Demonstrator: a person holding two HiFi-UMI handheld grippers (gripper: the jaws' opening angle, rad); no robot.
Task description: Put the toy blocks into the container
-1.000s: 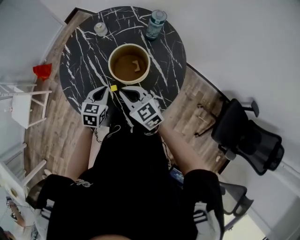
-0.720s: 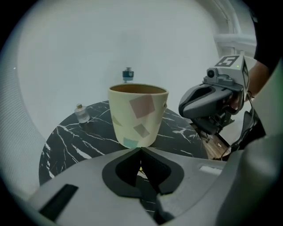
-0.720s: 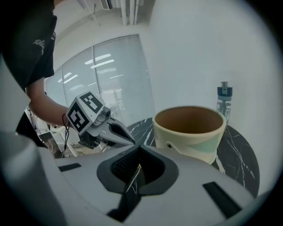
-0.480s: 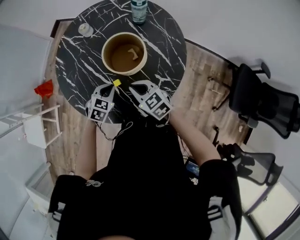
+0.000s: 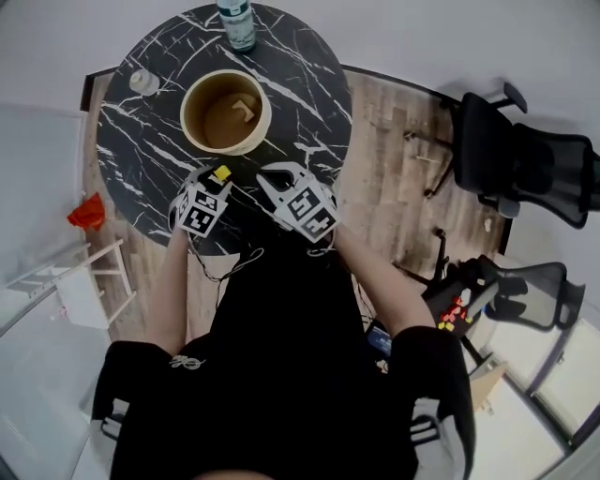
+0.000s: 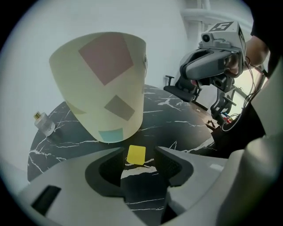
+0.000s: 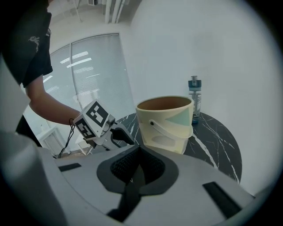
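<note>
Since the earlier frames the left gripper (image 6: 138, 151) has dropped to the tabletop and rolled, and its jaws, pressed together before, have just been opening. They now stand spread on either side of the yellow block (image 6: 136, 155). The block lies flat on the black marble table (image 5: 141, 169) in the gap between them, and neither pad touches it. In the head view the same block (image 5: 221, 174) shows at the tip of the left gripper (image 5: 216, 180). It lies on the near side of the container (image 5: 193, 131) and just apart from its wall.

The container is a cream bucket with coloured patches and a handle. It stands upright near the middle of the table. Inside it we see one pale wooden block (image 5: 246, 108) resting on the bottom.

The right gripper (image 7: 138, 152) hangs just beside the left one, over the near edge of the table. Its jaws are pressed together with nothing between them. It points toward the bucket (image 7: 164, 126) and does not touch it.

Beyond the container a water bottle (image 5: 236, 23) with a teal cap stands at the far rim of the table. A small clear bottle (image 5: 143, 82) lies off to the left of the container, well apart from the blocks.
</note>
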